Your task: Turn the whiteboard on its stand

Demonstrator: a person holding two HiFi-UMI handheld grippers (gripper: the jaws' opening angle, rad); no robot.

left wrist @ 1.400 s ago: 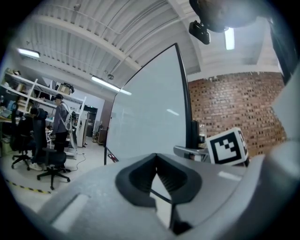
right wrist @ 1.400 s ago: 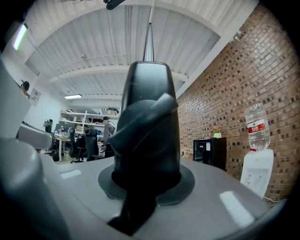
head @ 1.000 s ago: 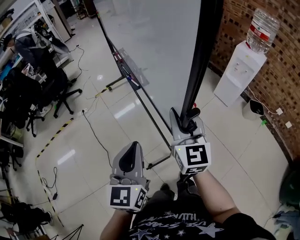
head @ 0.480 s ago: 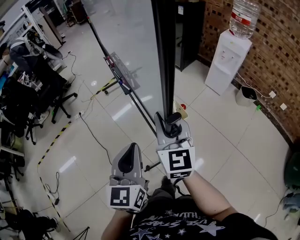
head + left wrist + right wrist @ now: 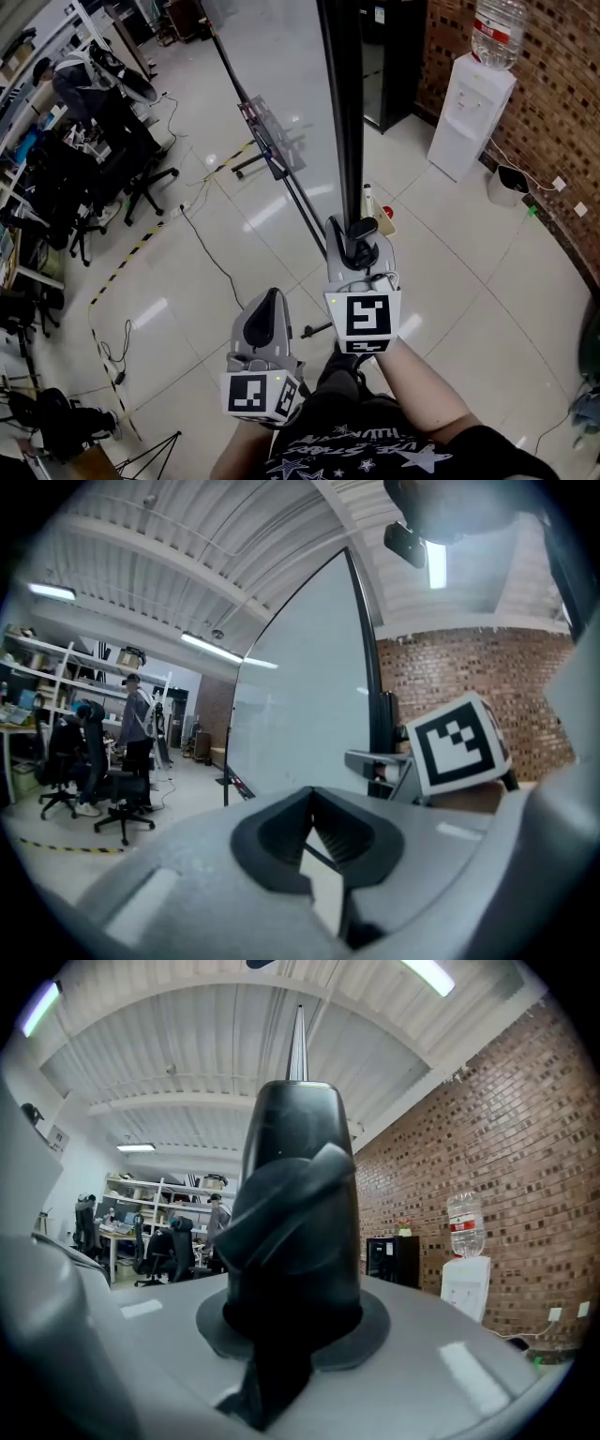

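Your right claw (image 5: pixel 361 236) grips the whiteboard (image 5: pixel 281 75) by its upright edge, dead ahead; left claw (image 5: pixel 271 300), closed empty, sits farther back.

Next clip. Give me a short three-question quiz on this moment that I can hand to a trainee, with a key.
1. True or false: the left gripper is clamped on the whiteboard.
2. What is the right gripper shut on? A a floor cable; B the whiteboard's black frame edge; C an office chair.
3. Fill in: the bottle stands on the white ____ by the brick wall.
Key: 1 false, it is free with nothing between its jaws; 2 B; 3 water dispenser.
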